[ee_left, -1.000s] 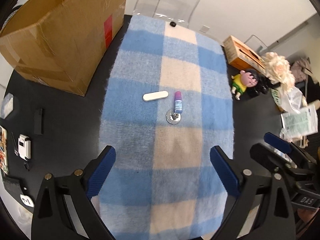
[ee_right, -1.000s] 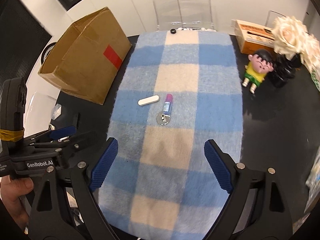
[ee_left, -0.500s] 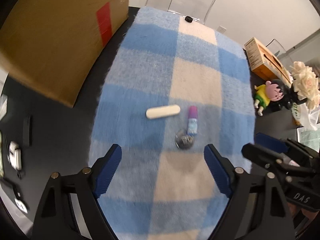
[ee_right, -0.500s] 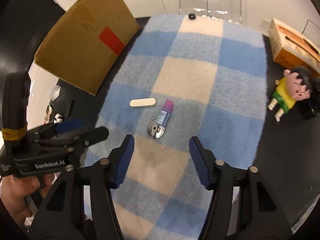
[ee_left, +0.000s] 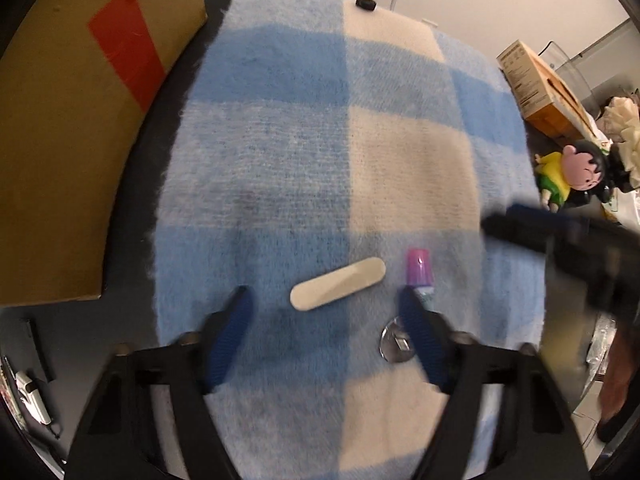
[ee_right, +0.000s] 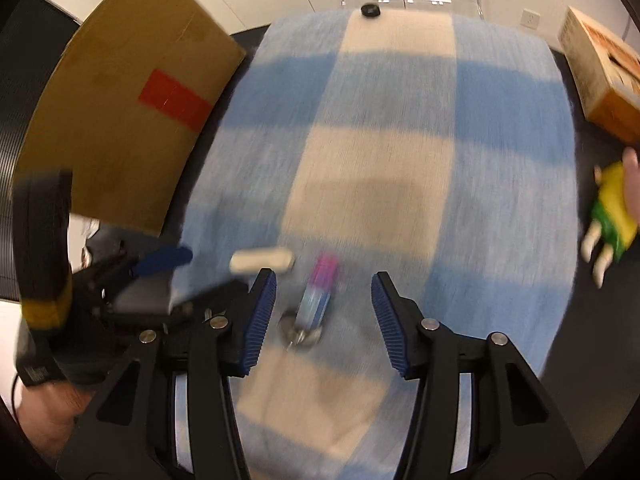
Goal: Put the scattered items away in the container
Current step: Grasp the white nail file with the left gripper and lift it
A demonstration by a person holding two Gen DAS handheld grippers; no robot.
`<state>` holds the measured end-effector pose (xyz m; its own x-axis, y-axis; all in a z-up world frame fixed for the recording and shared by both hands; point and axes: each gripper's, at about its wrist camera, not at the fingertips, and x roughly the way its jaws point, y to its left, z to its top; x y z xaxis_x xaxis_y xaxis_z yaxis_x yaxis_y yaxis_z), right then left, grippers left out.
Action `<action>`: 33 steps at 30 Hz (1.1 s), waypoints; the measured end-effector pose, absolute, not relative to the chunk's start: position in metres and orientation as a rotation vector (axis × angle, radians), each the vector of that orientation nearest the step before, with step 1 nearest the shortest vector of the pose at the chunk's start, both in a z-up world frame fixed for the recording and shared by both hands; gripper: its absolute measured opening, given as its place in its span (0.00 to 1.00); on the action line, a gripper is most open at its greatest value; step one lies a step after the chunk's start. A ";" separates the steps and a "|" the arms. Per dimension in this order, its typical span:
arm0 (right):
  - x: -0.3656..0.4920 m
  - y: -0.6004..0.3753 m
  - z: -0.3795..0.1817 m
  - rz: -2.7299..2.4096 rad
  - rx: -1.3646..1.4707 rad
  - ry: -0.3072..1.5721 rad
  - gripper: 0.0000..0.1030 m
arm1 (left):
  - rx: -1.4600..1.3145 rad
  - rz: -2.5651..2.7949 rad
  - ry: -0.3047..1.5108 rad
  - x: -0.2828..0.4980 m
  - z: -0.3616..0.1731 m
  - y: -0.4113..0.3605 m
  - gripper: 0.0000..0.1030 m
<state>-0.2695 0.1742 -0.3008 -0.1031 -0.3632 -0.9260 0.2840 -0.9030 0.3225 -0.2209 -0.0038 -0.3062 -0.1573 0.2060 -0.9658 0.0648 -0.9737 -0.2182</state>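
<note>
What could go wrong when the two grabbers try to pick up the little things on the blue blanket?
The left gripper and right gripper, both open, are reaching for neighbouring items, so they might bump.

The left gripper's right finger sits by the purple-capped small bottle, not just the flat white oval stick, and could knock it.

The round silver metal piece touches the bottle, so it may get dragged or left behind.

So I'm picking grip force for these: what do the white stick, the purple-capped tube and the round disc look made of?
White stick: matte, pale, probably plastic or foam; no shine. Purple-capped tube: glossy cap, likely plastic. Round disc: bright, reflective, probably metal. All lie on a fuzzy checked blanket, likely fleece or wool.
</note>
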 end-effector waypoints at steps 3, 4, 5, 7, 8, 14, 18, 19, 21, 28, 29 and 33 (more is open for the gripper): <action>-0.303 0.170 -0.305 -2.055 1.732 -0.042 0.51 | -2.032 2.297 -0.349 -0.221 -0.316 -0.006 0.54; -0.309 0.169 -0.306 -2.049 1.724 -0.030 0.51 | -2.053 2.292 -0.387 -0.220 -0.319 -0.008 0.54; -0.314 0.168 -0.307 -2.043 1.715 -0.019 0.51 | -2.066 2.297 -0.419 -0.217 -0.321 -0.009 0.54; -0.324 0.166 -0.308 -2.030 1.697 0.004 0.51 | -2.087 2.308 -0.461 -0.212 -0.323 -0.009 0.54; -0.329 0.164 -0.309 -2.024 1.689 0.015 0.51 | -2.095 2.309 -0.458 -0.210 -0.325 -0.007 0.54; -0.359 0.158 -0.314 -1.985 1.636 0.082 0.51 | -2.058 2.381 -0.305 -0.209 -0.323 0.010 0.54; -0.379 0.154 -0.317 -1.958 1.601 0.126 0.51 | -2.059 2.359 -0.183 -0.215 -0.326 0.022 0.54; -0.379 0.155 -0.318 -1.954 1.601 0.125 0.51 | -2.051 2.370 -0.161 -0.215 -0.327 0.023 0.54; -0.376 0.159 -0.319 -1.947 1.606 0.122 0.51 | -2.053 2.377 -0.138 -0.215 -0.327 0.025 0.54; -0.368 0.173 -0.321 -1.932 1.619 0.119 0.51 | -2.140 2.413 -0.402 -0.212 -0.324 0.003 0.17; -0.370 0.173 -0.321 -1.932 1.616 0.125 0.51 | -2.153 2.410 -0.435 -0.212 -0.324 0.000 0.16; -0.378 0.169 -0.321 -1.930 1.600 0.150 0.51 | -2.205 2.408 -0.557 -0.214 -0.322 -0.008 0.12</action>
<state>-0.3784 0.1692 -0.3210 -0.0742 -0.3841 -0.9203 0.5214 -0.8016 0.2925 -0.2145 -0.0082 -0.3220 -0.1055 0.0985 -0.9895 0.3458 -0.9294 -0.1294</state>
